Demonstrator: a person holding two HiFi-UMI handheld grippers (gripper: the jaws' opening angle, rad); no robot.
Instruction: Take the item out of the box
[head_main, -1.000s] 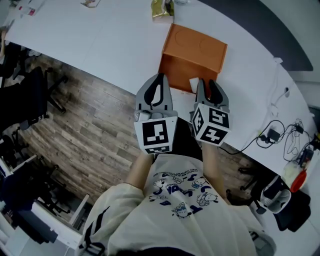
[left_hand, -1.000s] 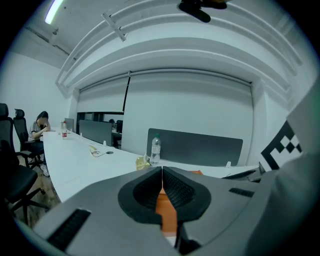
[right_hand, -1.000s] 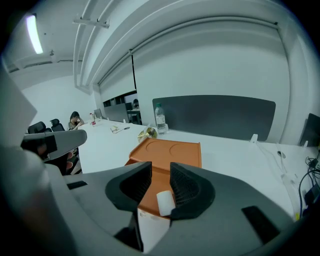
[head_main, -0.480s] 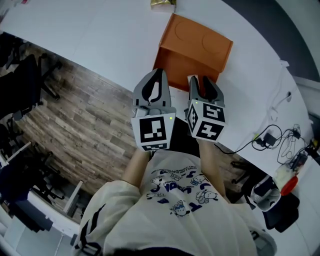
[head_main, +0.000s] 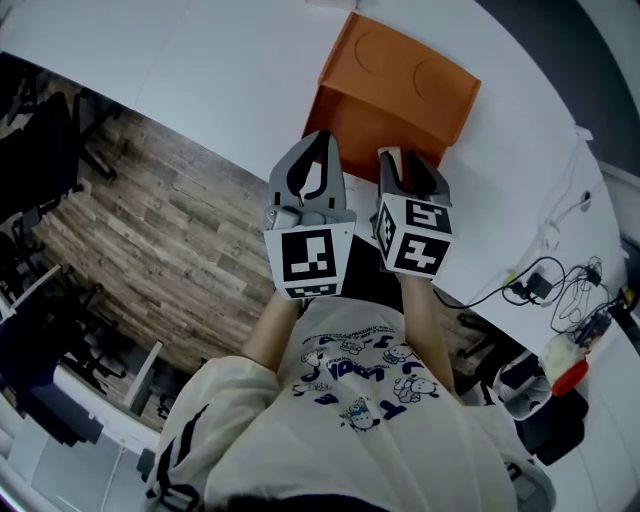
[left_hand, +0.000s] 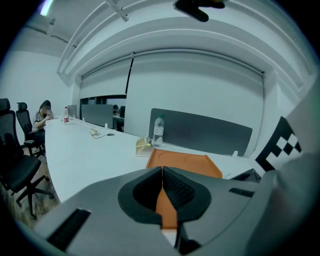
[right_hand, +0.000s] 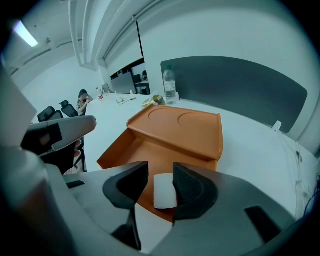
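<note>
An orange box (head_main: 400, 75) lies open on the white table (head_main: 230, 70), its lid (right_hand: 180, 127) standing up at the back. A small white item (right_hand: 165, 191) sits at the front edge of the box floor, also visible in the head view as the white item (head_main: 387, 157). My right gripper (right_hand: 160, 168) straddles the item; its jaws are opening, the left pad stands clear of it and the right pad is close beside it. My left gripper (left_hand: 162, 170) is shut on nothing, just left of the box front (head_main: 320, 140).
A water bottle (left_hand: 158, 131) and a yellow packet (left_hand: 143, 145) stand behind the box. Cables and a charger (head_main: 545, 285) lie at the table's right. Office chairs (left_hand: 20, 170) and a seated person (left_hand: 44, 112) are at the far left. The table edge runs under my grippers.
The right jaws have spread apart around the white item. Both grippers have stayed at the box front while the head view shifted a little.
</note>
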